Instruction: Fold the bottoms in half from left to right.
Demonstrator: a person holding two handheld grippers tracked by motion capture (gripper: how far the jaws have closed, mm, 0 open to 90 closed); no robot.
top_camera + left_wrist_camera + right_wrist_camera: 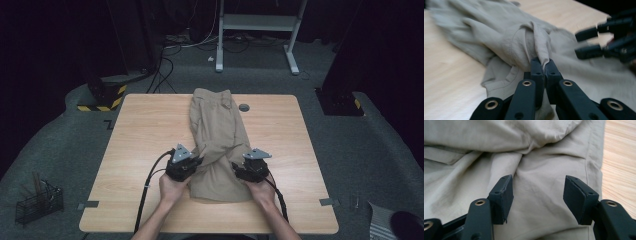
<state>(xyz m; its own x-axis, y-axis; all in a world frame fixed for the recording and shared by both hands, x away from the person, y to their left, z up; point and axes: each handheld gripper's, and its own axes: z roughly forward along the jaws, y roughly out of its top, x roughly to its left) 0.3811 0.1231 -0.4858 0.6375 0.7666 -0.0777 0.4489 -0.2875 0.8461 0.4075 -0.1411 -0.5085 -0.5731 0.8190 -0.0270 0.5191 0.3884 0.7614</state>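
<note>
Your left gripper (544,67) has its jaws pressed together on a pinched fold of the khaki trousers (506,42). In the left gripper view the fold rises out from between the two pads as a narrow ridge, and the bunched cloth it belongs to sits just beyond the jaw tips, with a stitched hem curling to the left of them. Below and to the left of the jaws the fabric lies slack on the wooden table (446,75).

Your right gripper (537,195) stands with its jaws wide apart and nothing pinched. In the right gripper view the two pads hover over a flat stretch of the trousers (541,170); a crease runs up from between them toward a knot of gathered folds ahead of the tips. The garment's seamed edge passes just outside the right-hand jaw, and bare table (621,157) lies beyond it.

From the high view, the trousers (217,130) lie lengthwise down the middle of the table (145,130), the waistband at the far end and the near end between your two hands. Your left gripper (184,162) sits at the garment's left edge, your right gripper (251,167) at its right edge, and a twisted ridge of cloth runs across between them. A cable trails back from each gripper along your forearms.
</note>
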